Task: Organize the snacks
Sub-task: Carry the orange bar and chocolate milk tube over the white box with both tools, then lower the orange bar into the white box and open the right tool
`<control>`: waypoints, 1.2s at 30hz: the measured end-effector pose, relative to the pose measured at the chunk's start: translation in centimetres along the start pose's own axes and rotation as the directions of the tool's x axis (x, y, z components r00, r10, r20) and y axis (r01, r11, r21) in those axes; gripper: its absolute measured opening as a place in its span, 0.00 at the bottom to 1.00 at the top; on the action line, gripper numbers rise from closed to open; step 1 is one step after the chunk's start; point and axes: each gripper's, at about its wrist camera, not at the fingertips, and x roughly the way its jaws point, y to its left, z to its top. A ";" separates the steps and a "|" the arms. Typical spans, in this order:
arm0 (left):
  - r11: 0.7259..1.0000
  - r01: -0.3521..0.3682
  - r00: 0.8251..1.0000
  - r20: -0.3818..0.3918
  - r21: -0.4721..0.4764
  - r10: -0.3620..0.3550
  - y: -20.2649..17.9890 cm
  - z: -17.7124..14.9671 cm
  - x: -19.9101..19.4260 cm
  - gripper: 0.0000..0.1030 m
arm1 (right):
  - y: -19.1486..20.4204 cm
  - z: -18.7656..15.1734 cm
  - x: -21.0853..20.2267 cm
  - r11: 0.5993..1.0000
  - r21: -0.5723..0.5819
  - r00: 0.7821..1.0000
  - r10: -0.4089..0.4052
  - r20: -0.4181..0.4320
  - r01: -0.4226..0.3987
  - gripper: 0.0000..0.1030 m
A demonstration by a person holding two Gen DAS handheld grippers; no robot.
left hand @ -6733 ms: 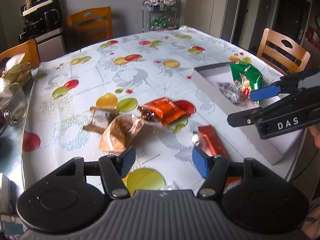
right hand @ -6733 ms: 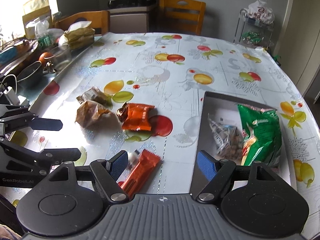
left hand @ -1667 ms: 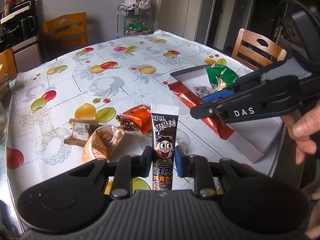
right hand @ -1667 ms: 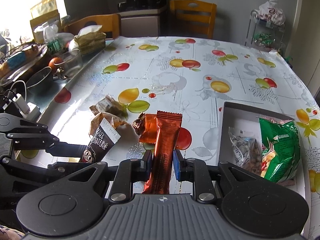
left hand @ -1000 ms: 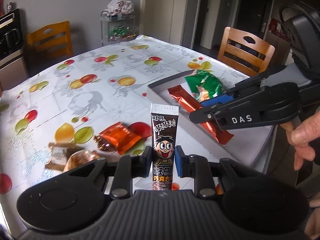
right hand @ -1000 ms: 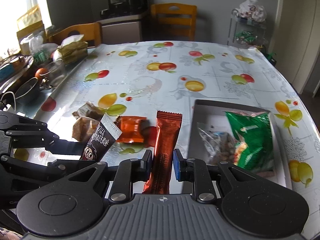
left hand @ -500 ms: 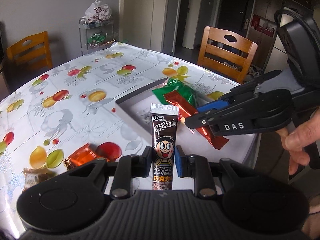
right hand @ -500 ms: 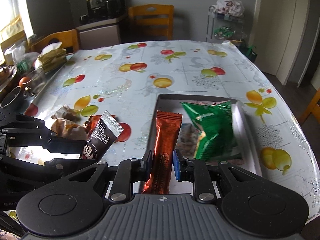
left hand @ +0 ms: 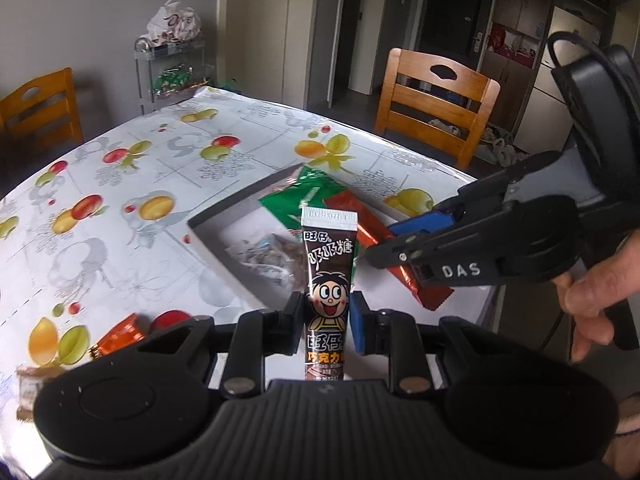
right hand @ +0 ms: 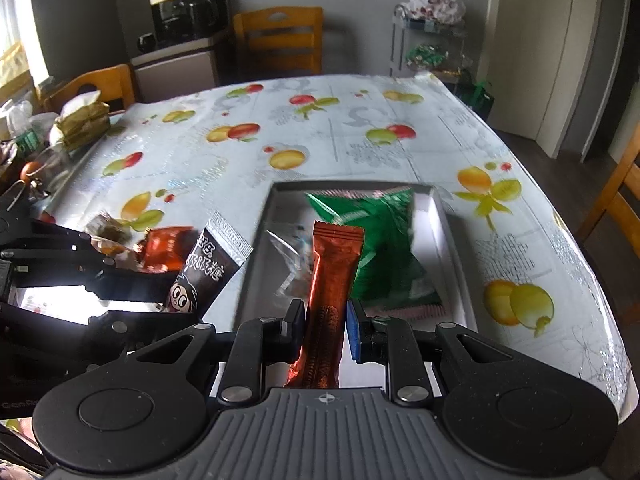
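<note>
My left gripper [left hand: 325,322] is shut on a dark brown candy tube [left hand: 329,272] with a cartoon face, held upright above the table. Over the white box [right hand: 450,240], my right gripper [right hand: 323,326] is shut on a long red-orange snack stick [right hand: 330,300]. The box holds a green bag [right hand: 380,248] and a clear packet [right hand: 292,256]. In the left wrist view the right gripper [left hand: 404,248] carries the red stick [left hand: 384,256] above the box [left hand: 216,236], just right of the tube. The right wrist view shows the tube [right hand: 204,272] at the box's left side.
An orange wrapped snack [right hand: 164,252] and a brown wrapped snack [right hand: 106,228] lie on the fruit-print tablecloth left of the box. Wooden chairs [left hand: 432,100] stand around the table. A person's hand [left hand: 596,288] holds the right gripper. Clutter sits at the table's far left edge [right hand: 80,120].
Both grippers have travelled to the right with their snacks, from above the loose snacks to the box. The red stick now hangs over the box, and the tube is at its left side.
</note>
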 end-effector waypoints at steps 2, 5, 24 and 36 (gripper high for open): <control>1.000 0.012 1.000 -0.010 0.007 -0.012 -0.5 0.3 0.8 0.20 | -0.6 -0.4 0.3 1.000 0.005 1.000 -0.004 -0.015 0.004 0.23; 1.000 0.023 0.999 -0.025 0.015 -0.023 -1.0 0.6 1.9 0.20 | -1.5 -0.7 0.7 1.000 0.017 1.000 -0.006 -0.028 0.006 0.23; 1.000 0.024 0.992 -0.125 0.010 -0.022 -2.0 1.7 7.6 0.20 | -4.6 -1.1 4.0 1.000 -0.010 0.993 0.007 -0.115 -0.008 0.23; 1.000 0.024 0.982 -0.185 0.011 -0.021 -2.5 1.7 10.4 0.20 | -5.6 -1.3 6.1 0.999 -0.028 0.986 0.015 -0.169 -0.020 0.23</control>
